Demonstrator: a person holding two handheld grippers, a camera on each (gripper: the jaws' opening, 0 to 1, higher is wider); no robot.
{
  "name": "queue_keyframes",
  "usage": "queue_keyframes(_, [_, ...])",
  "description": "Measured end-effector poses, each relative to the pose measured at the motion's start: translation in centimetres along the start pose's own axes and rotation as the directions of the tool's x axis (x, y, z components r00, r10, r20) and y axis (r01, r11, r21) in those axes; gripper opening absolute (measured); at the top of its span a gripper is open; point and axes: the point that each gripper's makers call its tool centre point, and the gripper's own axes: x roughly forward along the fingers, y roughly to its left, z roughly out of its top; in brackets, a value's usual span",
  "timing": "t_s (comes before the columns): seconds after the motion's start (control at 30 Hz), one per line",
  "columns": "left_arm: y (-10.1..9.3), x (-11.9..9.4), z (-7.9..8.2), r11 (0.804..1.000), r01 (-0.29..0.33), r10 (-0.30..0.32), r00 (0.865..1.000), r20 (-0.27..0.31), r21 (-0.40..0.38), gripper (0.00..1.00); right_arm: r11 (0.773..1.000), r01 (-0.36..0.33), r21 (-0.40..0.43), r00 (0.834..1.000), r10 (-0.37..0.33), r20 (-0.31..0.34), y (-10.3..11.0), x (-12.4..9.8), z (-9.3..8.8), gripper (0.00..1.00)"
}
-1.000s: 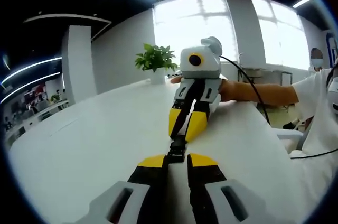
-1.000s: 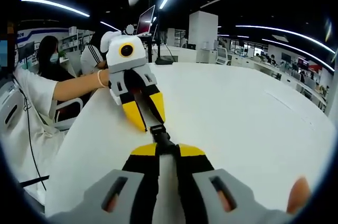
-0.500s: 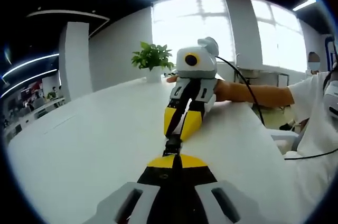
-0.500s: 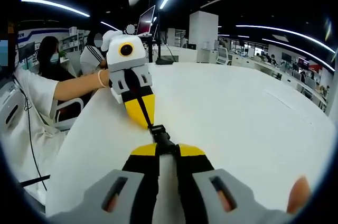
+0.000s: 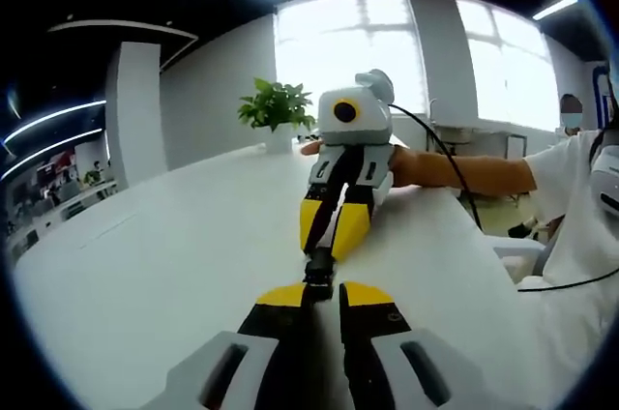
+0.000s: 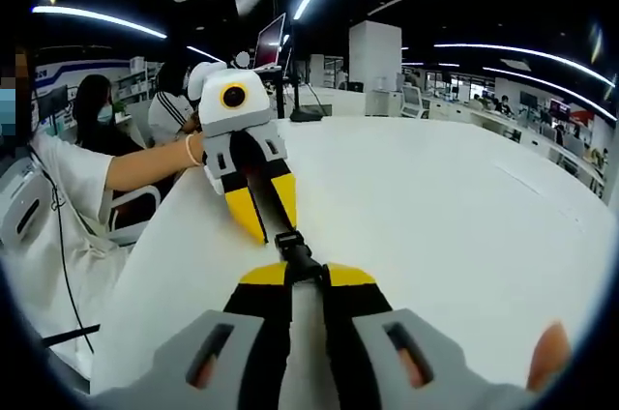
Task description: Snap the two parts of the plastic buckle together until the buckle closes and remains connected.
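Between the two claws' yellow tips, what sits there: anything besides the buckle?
Only the black buckle spans that gap, above bare white table. In the right gripper view it runs from the right claw to the left claw; the left gripper view agrees.

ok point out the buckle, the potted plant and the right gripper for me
buckle (image 6: 295,255), right gripper view, on the black body between the two grippers' tips.
potted plant (image 5: 276,105), left gripper view, on its green leaves.
right gripper (image 5: 329,236), left gripper view, between its yellow fingertips.
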Motion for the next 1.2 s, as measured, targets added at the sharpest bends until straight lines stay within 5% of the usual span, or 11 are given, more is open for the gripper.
queue_keyframes(0.07, [-0.9,0.1,0.2,0.999,0.048,-0.047,0.999,0.01,-0.012,0.1,0.999,-0.029,0.013,1.0,0.029,0.005,0.6,0.2,0.1,0.12])
queue_keyframes(0.63, [-0.6,0.5,0.0,1.0,0.029,-0.029,1.0,0.005,0.001,0.1,0.997,-0.041,0.062,0.999,0.041,0.013,0.3,0.1,-0.1,0.11])
queue_keyframes(1.03, [-0.4,0.5,-0.1,1.0,0.021,-0.021,1.0,0.0,-0.005,0.11,0.998,-0.041,-0.041,0.999,0.041,0.009,0.5,0.2,0.0,0.23])
queue_keyframes(1.2, [-0.7,0.4,-0.2,1.0,0.028,-0.028,1.0,0.0,-0.005,0.1,0.996,-0.063,-0.058,0.998,0.064,0.009,1.3,0.1,0.0,0.17])
